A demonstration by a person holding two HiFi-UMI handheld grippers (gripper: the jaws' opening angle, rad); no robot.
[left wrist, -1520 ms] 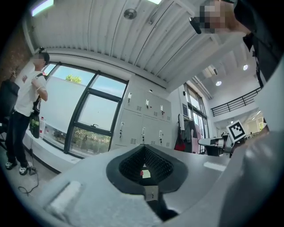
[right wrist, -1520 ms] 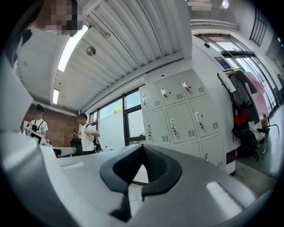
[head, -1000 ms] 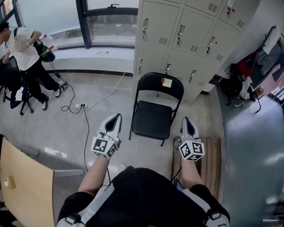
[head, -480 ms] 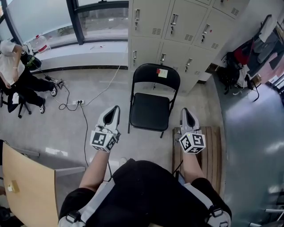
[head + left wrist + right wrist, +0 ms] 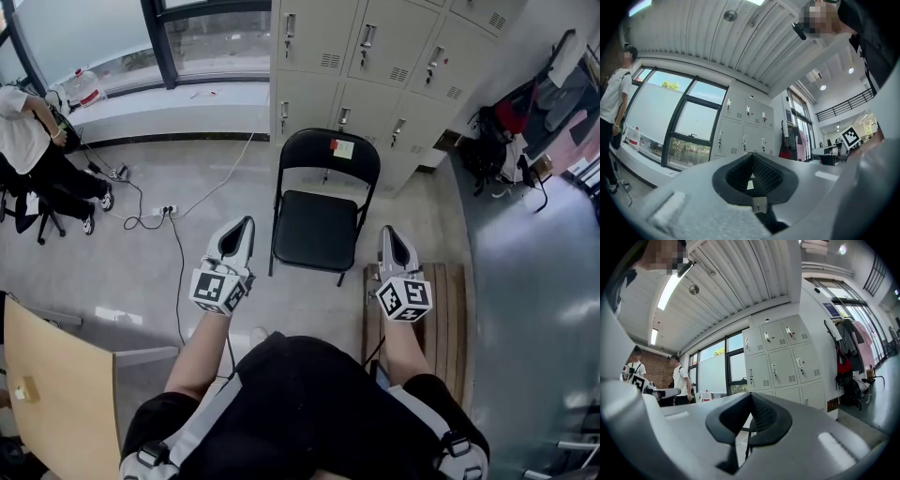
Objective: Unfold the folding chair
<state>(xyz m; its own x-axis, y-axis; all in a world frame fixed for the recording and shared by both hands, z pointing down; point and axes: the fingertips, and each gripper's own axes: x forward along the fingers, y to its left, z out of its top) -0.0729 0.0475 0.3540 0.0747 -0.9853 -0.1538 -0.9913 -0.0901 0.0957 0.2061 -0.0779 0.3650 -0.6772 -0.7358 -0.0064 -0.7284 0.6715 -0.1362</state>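
Soft daylight is coming in through the windows at the top of the head view, lighting the floor evenly. Shadows under the chair are showing only faintly. Pale glare is lying on the glossy floor at right. Both gripper views are bulging at the edges, with dark corners. A strip lamp is glowing overhead, and the near foreground is looking soft.

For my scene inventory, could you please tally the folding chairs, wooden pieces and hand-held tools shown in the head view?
Black metal folding chair: 1
Brown slatted wooden platform: 1
Pale wooden tabletop: 1
Grey hand-held tools: 2 (left tool, right tool)
Total: 5
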